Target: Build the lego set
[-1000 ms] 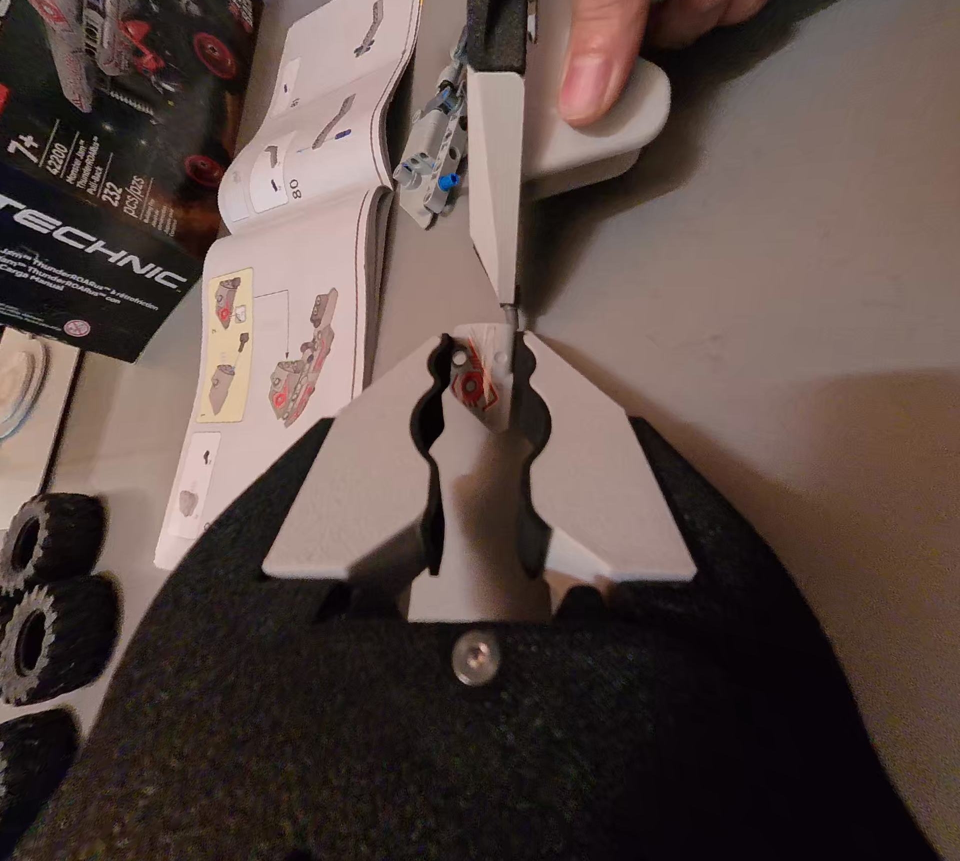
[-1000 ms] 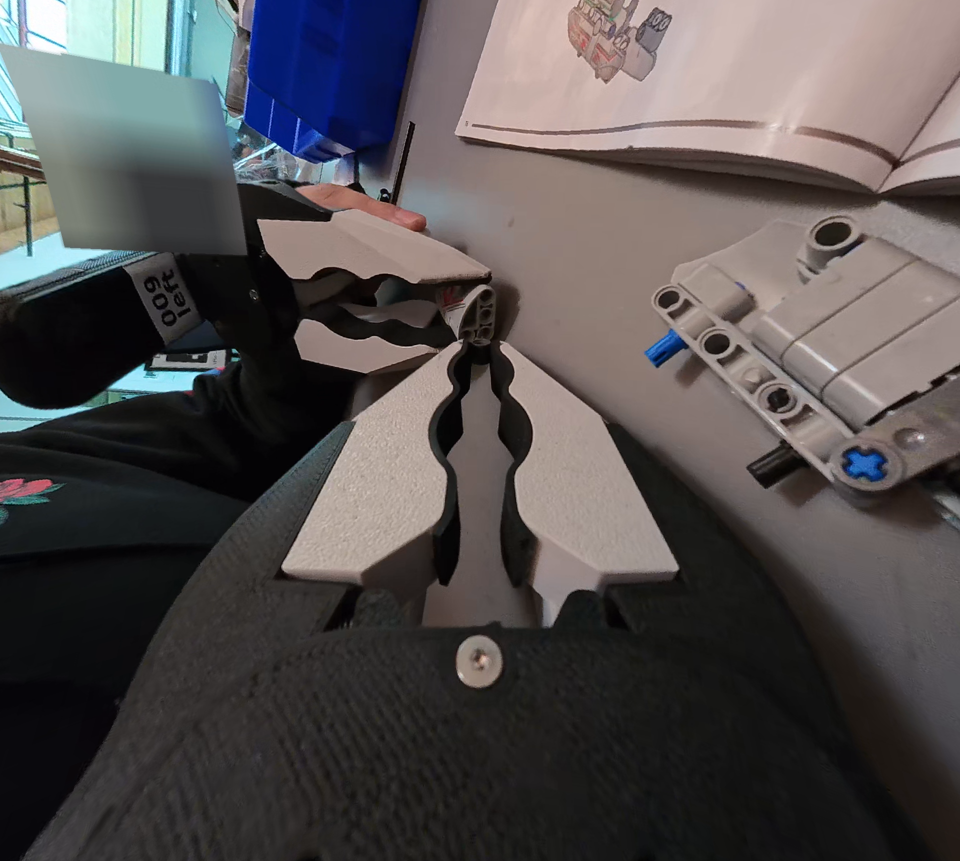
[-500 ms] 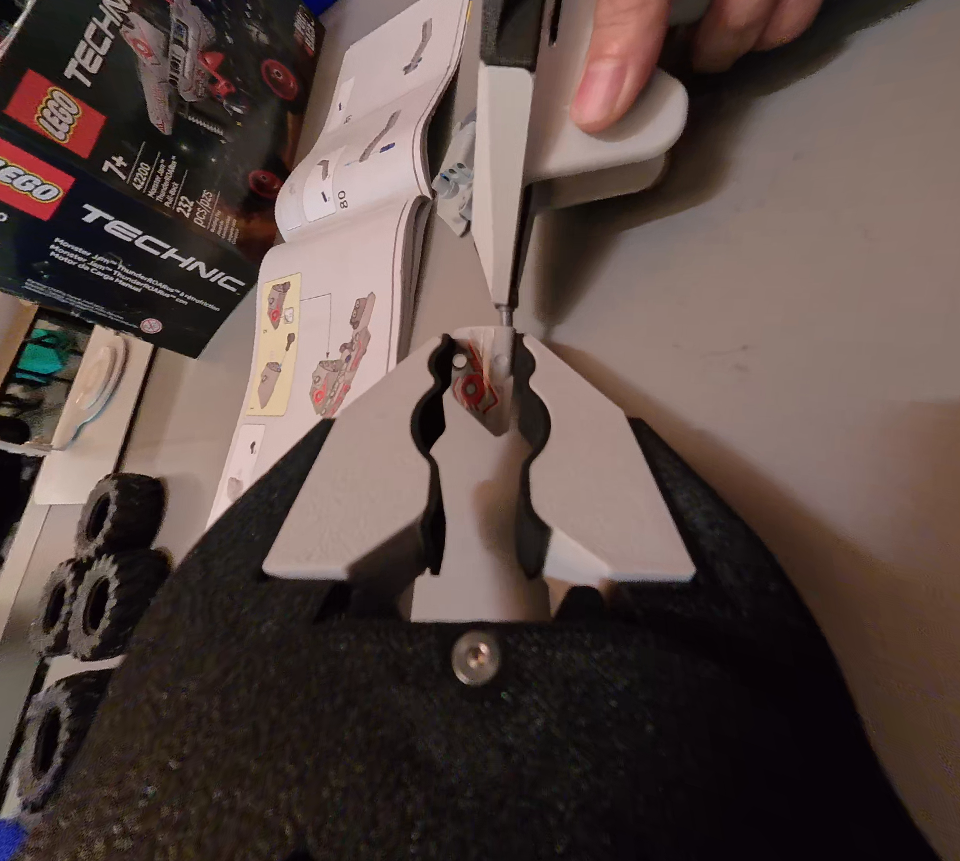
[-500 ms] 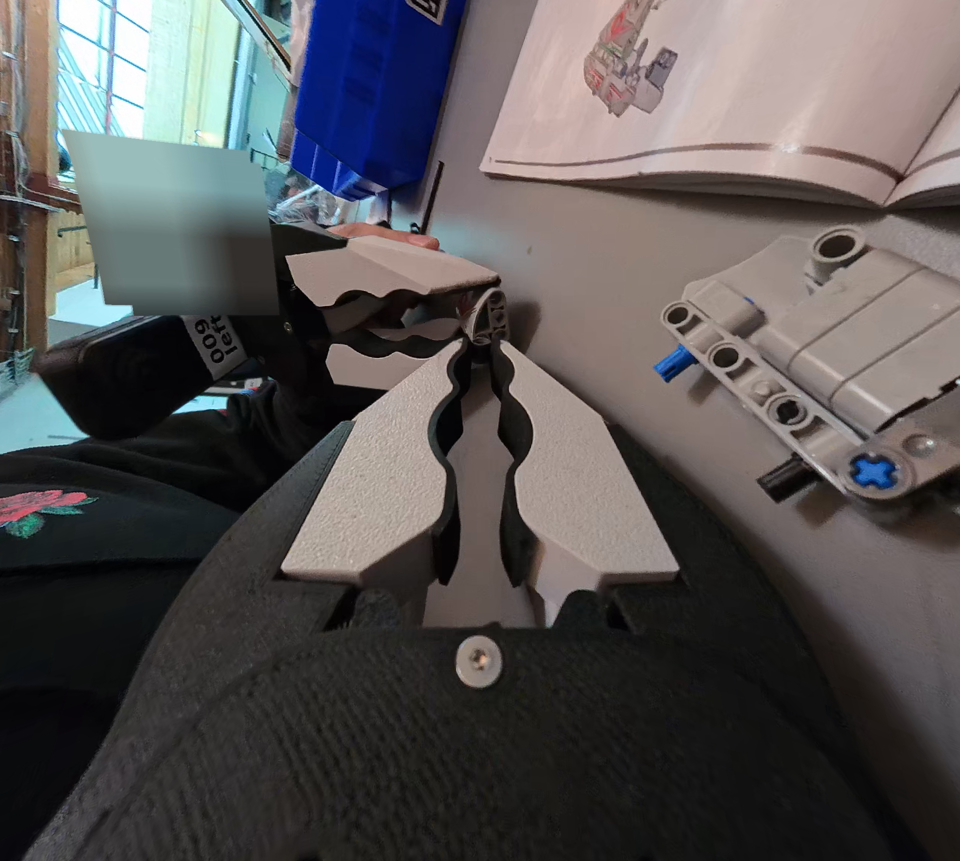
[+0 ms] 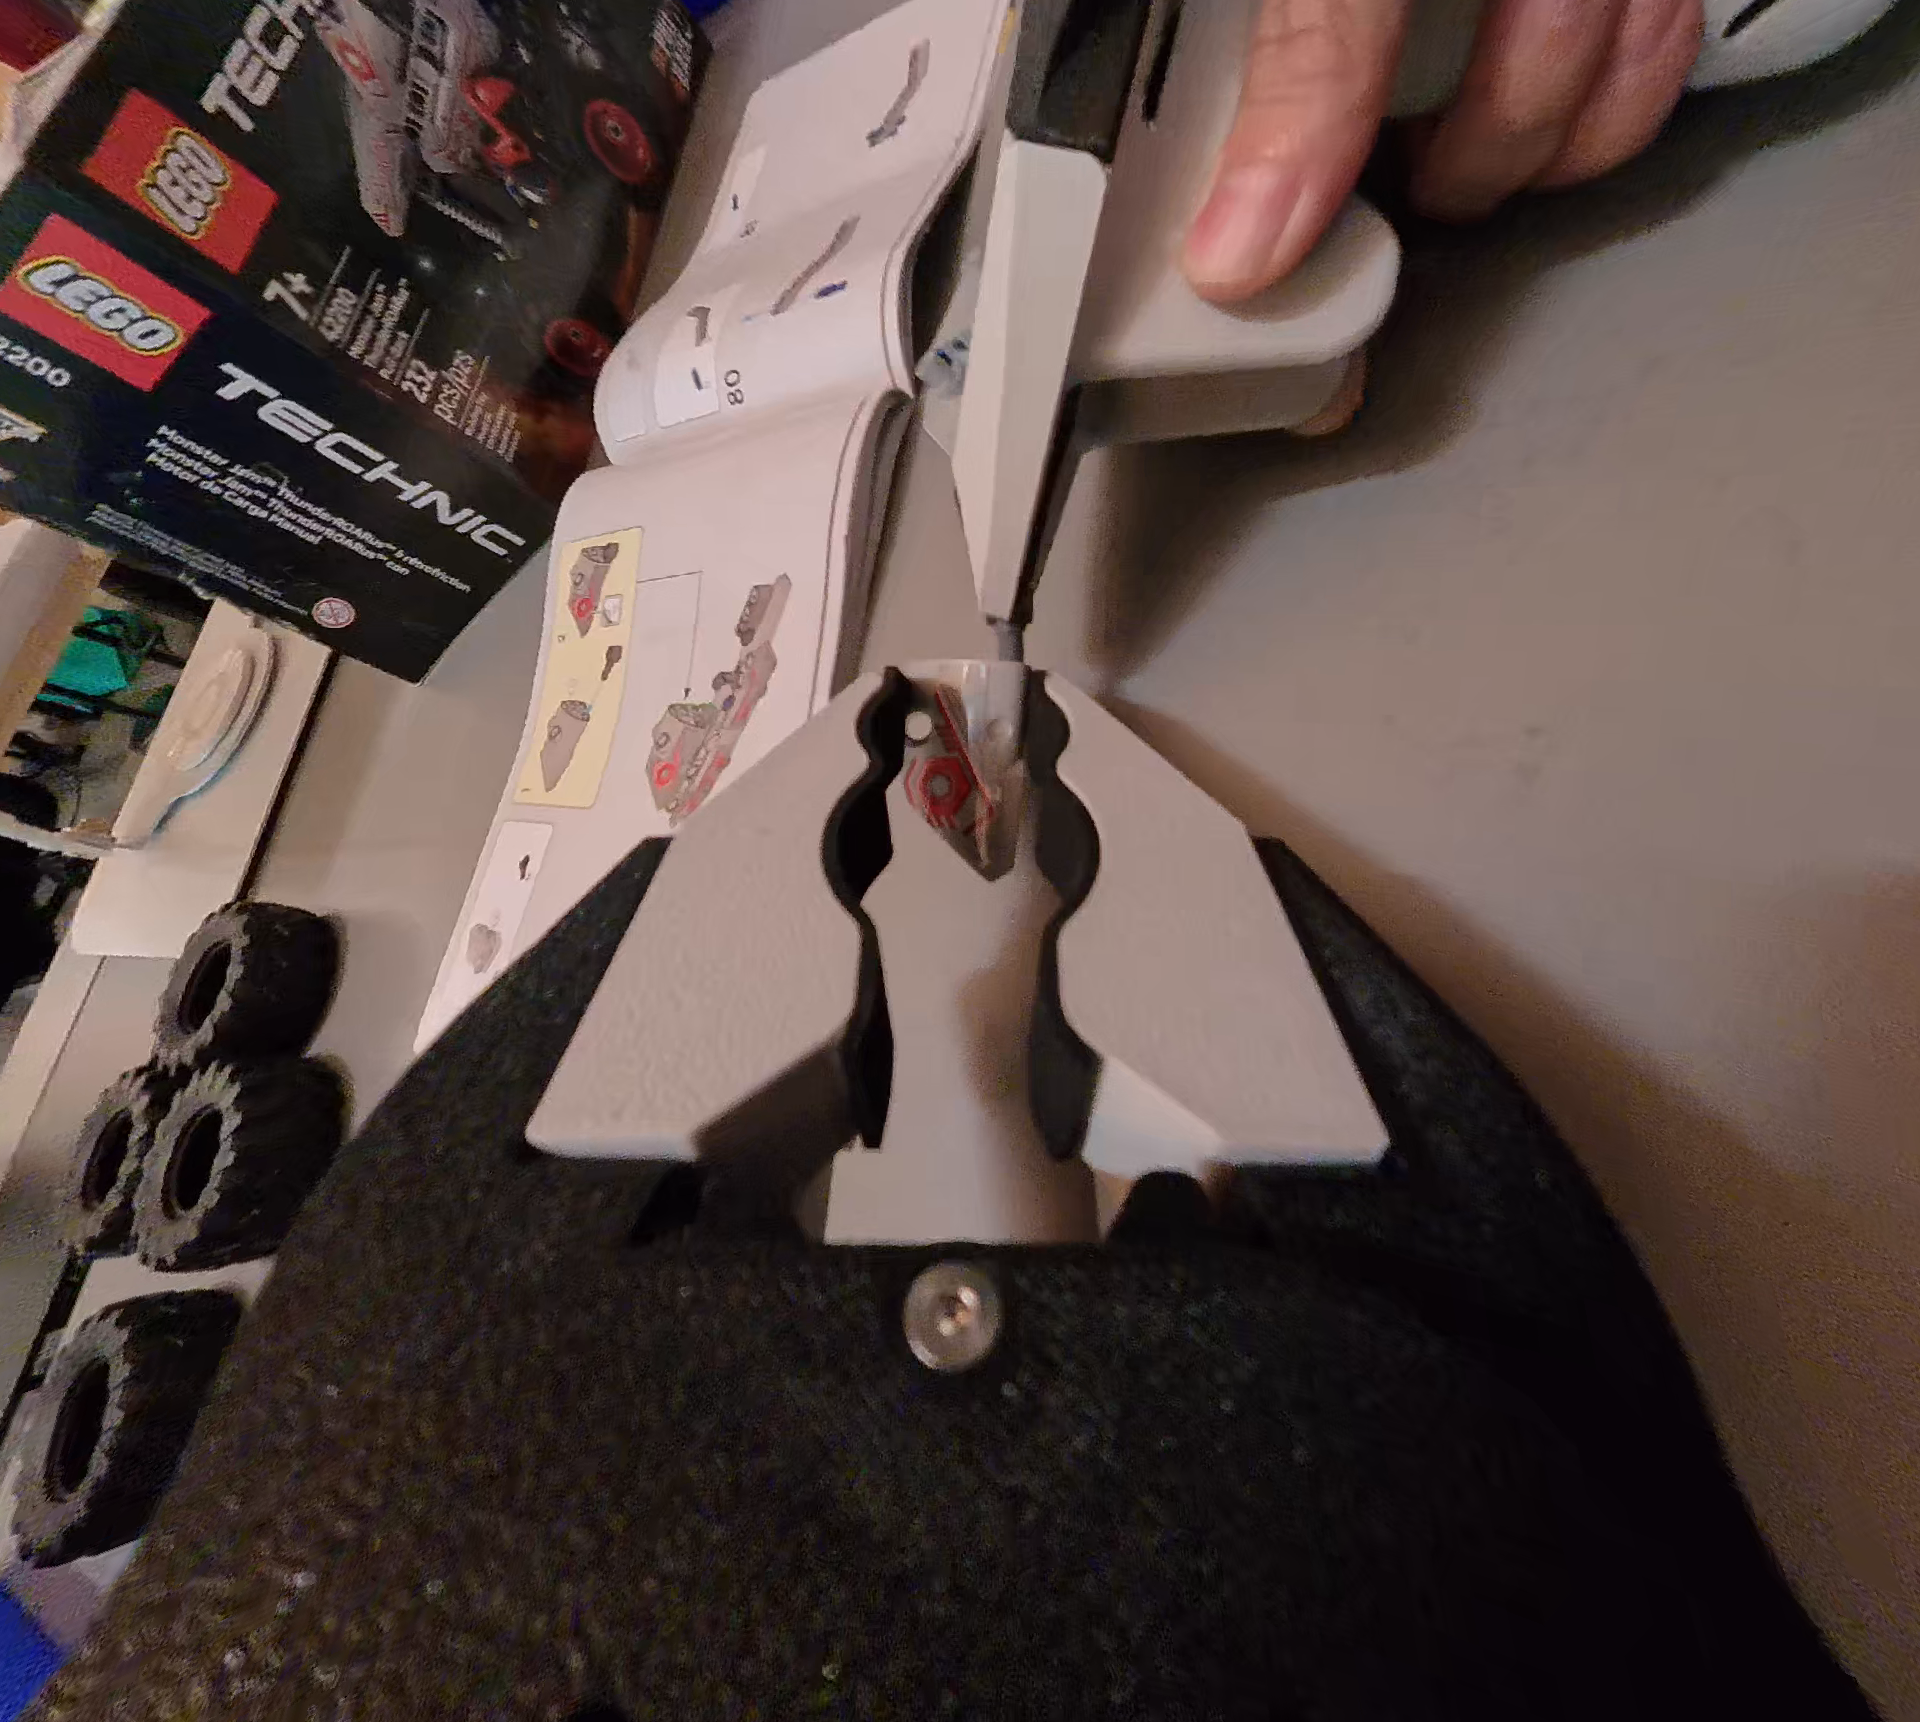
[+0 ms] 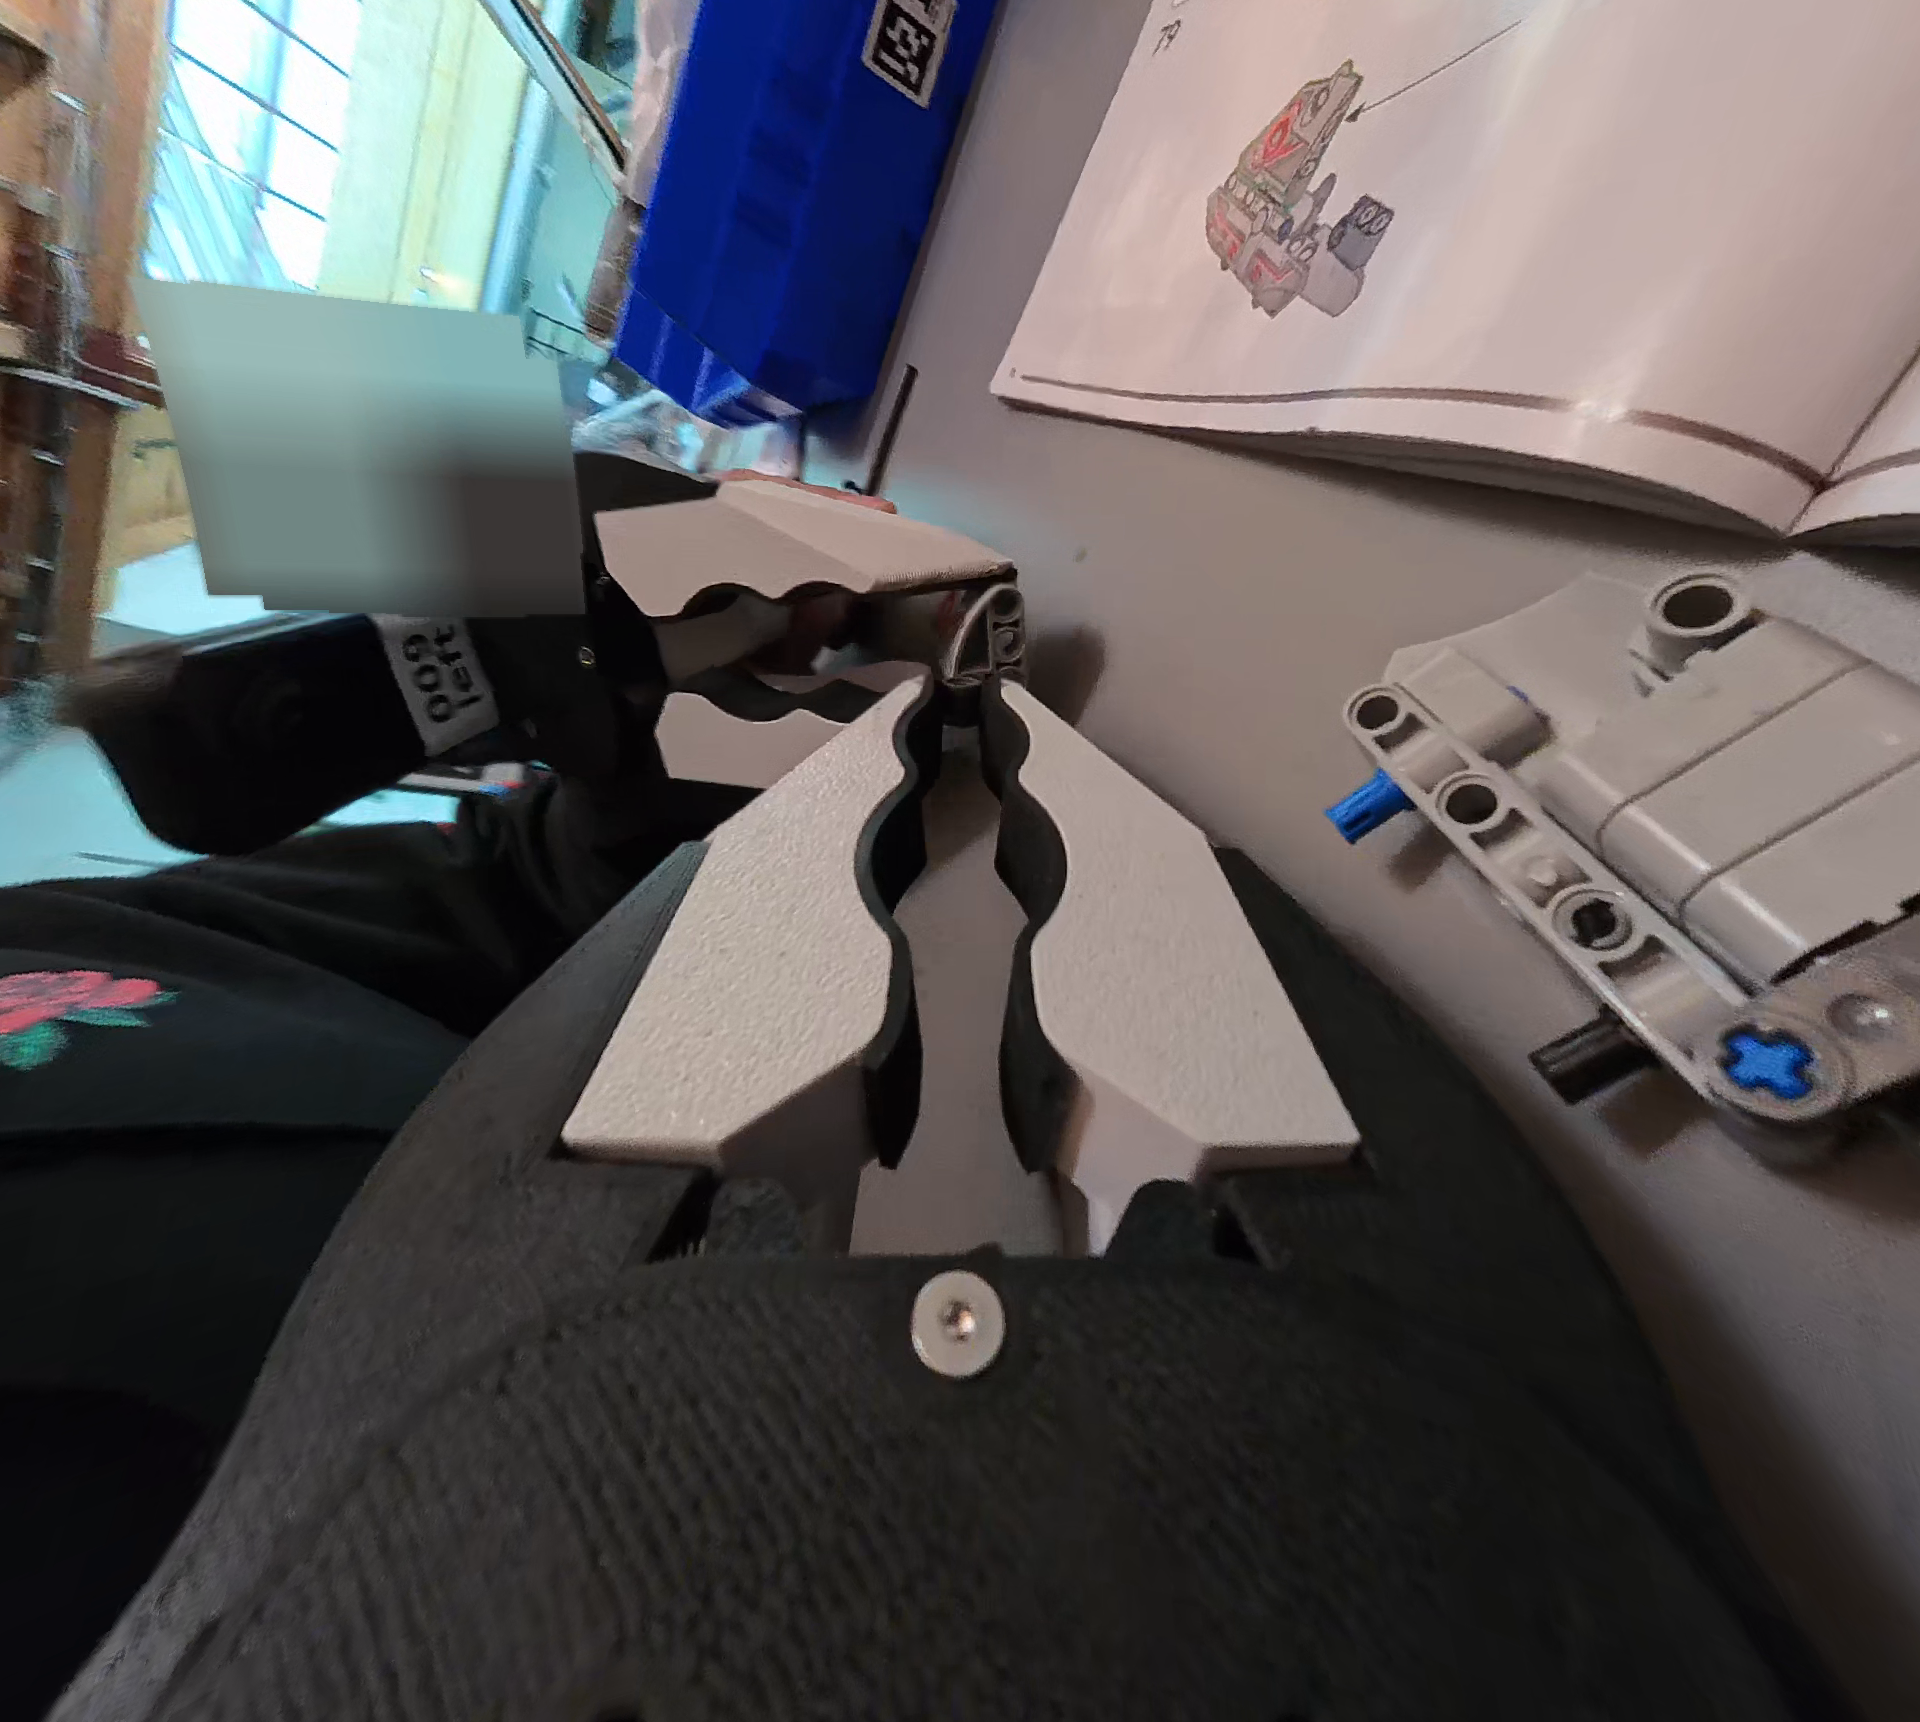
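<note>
The left gripper (image 5: pixel 961 716) is clamping a small grey panel (image 5: pixel 961 773) with red markings between its fingertips, above the grey table (image 5: pixel 1507 737). The right gripper (image 5: pixel 1008 618) is coming in from the far side, its jaws nearly closed on a thin grey pin (image 5: pixel 1006 638) whose end is meeting the panel's far edge; whether the pin is seated is hard to tell. A hand (image 5: pixel 1434 10) is gripping that gripper's handle. In the right wrist view, the right gripper (image 6: pixel 971 701) is pointing at the panel's rounded end (image 6: pixel 992 638), which is sticking out of the left gripper (image 6: pixel 935 623). To the right, a grey assembly (image 6: pixel 1662 831) with a blue pin is lying on the table, well apart from both grippers. An open manual (image 5: pixel 727 529) is lying to the left, with the box (image 5: pixel 312 218) beyond it and black tyres (image 5: pixel 197 1153) at the near left. A blue bin (image 6: pixel 821 114) is standing at the far side.
</note>
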A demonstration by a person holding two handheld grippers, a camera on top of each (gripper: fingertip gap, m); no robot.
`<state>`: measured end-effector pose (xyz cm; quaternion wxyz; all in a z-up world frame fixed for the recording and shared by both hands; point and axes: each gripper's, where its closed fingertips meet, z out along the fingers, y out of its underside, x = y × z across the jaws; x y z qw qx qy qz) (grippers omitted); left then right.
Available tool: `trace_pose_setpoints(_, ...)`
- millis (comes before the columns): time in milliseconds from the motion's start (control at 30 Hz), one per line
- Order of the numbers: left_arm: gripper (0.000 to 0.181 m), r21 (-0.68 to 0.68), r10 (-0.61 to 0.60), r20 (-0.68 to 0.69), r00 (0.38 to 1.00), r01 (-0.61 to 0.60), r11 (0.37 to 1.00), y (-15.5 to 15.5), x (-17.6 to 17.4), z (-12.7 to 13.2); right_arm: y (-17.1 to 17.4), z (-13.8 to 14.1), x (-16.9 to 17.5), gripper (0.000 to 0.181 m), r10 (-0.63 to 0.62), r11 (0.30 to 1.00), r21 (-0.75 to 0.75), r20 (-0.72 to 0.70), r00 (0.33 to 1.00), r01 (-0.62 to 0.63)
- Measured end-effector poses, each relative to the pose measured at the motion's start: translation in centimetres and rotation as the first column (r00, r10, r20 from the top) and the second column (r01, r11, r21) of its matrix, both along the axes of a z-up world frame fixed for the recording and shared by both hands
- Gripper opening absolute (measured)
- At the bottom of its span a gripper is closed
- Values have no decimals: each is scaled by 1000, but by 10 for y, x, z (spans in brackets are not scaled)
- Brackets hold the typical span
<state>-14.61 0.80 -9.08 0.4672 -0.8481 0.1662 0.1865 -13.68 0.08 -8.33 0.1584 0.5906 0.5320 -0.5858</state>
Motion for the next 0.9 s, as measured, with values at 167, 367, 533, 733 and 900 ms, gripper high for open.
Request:
trace_pose_setpoints(167,20,42,60,-67,996,-58,997,1,-6,9,0,10,-5,6,-40,990,-138,22,999,43)
trace_pose_setpoints(367,20,54,136,-109,985,-131,990,1,-12,13,1,12,-7,6,-80,993,-91,-33,996,76)
trace_pose_setpoints(533,20,53,150,-290,945,-141,989,-1,-15,21,-8,16,-8,7,-67,997,-31,-106,992,64)
trace_pose_setpoints(733,20,-10,0,-373,928,-4,1000,-2,-5,14,-9,11,-1,6,38,999,28,-74,997,-36)
trace_pose_setpoints(900,21,-72,-61,-333,941,39,997,-1,2,1,-8,0,20,6,215,968,131,5,977,-214)
